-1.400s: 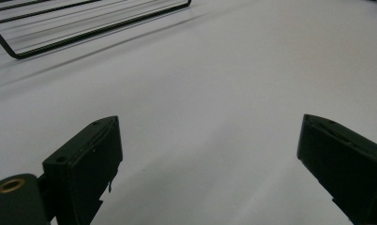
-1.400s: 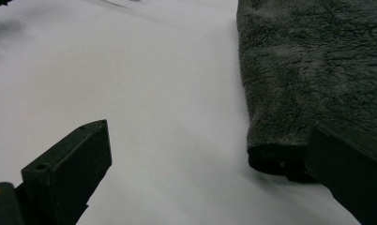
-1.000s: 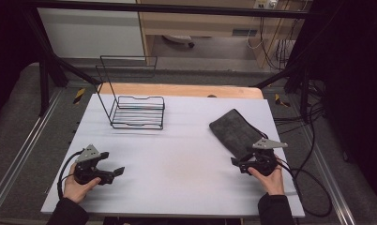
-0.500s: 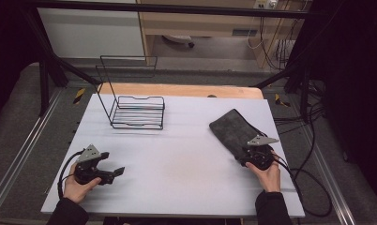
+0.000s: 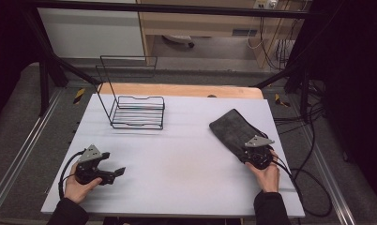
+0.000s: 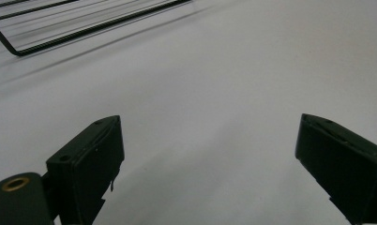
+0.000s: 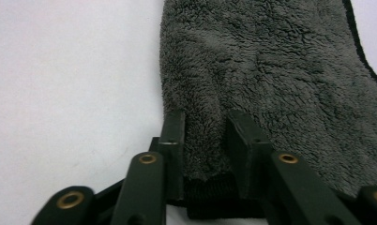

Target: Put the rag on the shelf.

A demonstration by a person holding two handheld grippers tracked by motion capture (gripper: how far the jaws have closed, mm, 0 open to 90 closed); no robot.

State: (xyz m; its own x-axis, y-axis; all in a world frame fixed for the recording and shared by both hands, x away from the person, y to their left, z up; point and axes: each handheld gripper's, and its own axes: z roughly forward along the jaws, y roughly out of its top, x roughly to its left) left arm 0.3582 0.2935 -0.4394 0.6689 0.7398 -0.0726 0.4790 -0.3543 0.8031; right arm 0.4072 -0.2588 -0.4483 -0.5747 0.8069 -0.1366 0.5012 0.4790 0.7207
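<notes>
Right hand-held gripper [image 7: 203,140] pinches the near edge of the grey towel [image 7: 271,79] lying on the bench [image 5: 186,159]; shallow bite, pile may slip. Left hand-held gripper [image 6: 210,159] gapes wide, empty.

Two black grippers: left gripper [image 5: 112,173] and right gripper [image 5: 248,151] with grey three-cornered plates, brass rivets, trailing black cables; dark sleeves at 6 o'clock.

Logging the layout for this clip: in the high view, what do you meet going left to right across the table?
Left gripper, open above the bare table → black wire rack, farther back → dark grey towel → right gripper, closed on the towel's near edge.
</notes>
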